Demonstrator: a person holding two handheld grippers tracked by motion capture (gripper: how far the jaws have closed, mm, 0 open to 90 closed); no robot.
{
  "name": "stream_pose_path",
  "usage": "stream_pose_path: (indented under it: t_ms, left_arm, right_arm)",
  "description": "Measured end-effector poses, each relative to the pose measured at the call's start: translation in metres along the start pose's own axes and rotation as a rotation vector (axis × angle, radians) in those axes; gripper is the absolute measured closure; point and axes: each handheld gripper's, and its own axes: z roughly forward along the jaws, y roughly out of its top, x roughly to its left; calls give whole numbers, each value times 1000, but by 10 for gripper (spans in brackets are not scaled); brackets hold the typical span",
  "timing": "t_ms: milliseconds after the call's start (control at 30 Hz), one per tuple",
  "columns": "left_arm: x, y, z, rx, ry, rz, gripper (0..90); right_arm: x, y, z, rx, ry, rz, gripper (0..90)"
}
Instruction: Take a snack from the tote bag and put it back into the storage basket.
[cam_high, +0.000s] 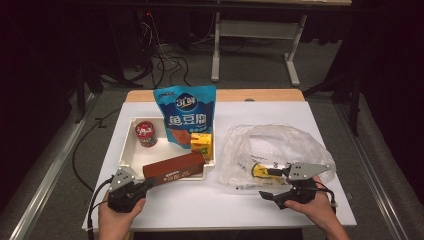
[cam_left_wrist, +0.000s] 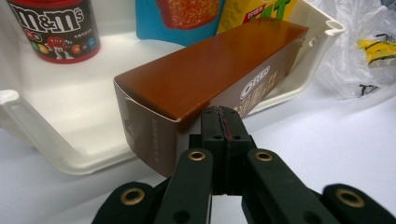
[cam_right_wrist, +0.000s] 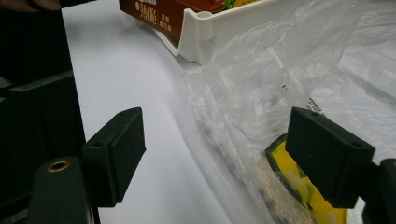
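Note:
A long brown box (cam_high: 173, 168) lies tilted in the white tray (cam_high: 129, 150), its right end resting on the front rim. My left gripper (cam_high: 145, 186) is at the box's near left end. In the left gripper view its jaws (cam_left_wrist: 222, 116) are pressed together with nothing between them, tips right at the box's (cam_left_wrist: 210, 70) lower corner. My right gripper (cam_high: 270, 183) stands open at the near edge of a clear plastic bag (cam_high: 270, 145). In the right gripper view the bag (cam_right_wrist: 280, 70) and a yellow item (cam_right_wrist: 289, 182) inside it lie between the spread jaws (cam_right_wrist: 215, 144), untouched.
The tray also holds a red candy can (cam_high: 145, 134), a blue snack pouch (cam_high: 186, 112) standing at the back, and a yellow carton (cam_high: 201, 142). Bare white tabletop (cam_high: 200, 200) lies between my hands. Dark floor, cables and table legs are beyond the far edge.

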Motion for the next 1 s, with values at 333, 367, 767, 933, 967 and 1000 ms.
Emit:
stream_pose_path:
  t_ms: [333, 367, 767, 933, 967, 1000]
  left_arm:
    - [6, 5, 26, 22, 30, -5, 900]
    - [6, 5, 29, 24, 32, -9, 900]
    - [5, 8, 56, 51, 34, -34, 900]
    - [-3, 9, 65, 49, -22, -31, 900]
    - [-7, 10, 68, 55, -26, -22, 900]
    - [-11, 11, 71, 58, -32, -20, 900]
  right_arm:
    - [-1, -1, 1, 2, -3, 8, 203]
    - [-1, -1, 1, 2, -3, 9, 203]
    - [-2, -2, 3, 8, -5, 10, 205]
    - [-2, -2, 3, 7, -12, 18, 205]
    - [-2, -2, 3, 8, -14, 18, 205]
    - [-2, -2, 3, 8, -16, 21, 205]
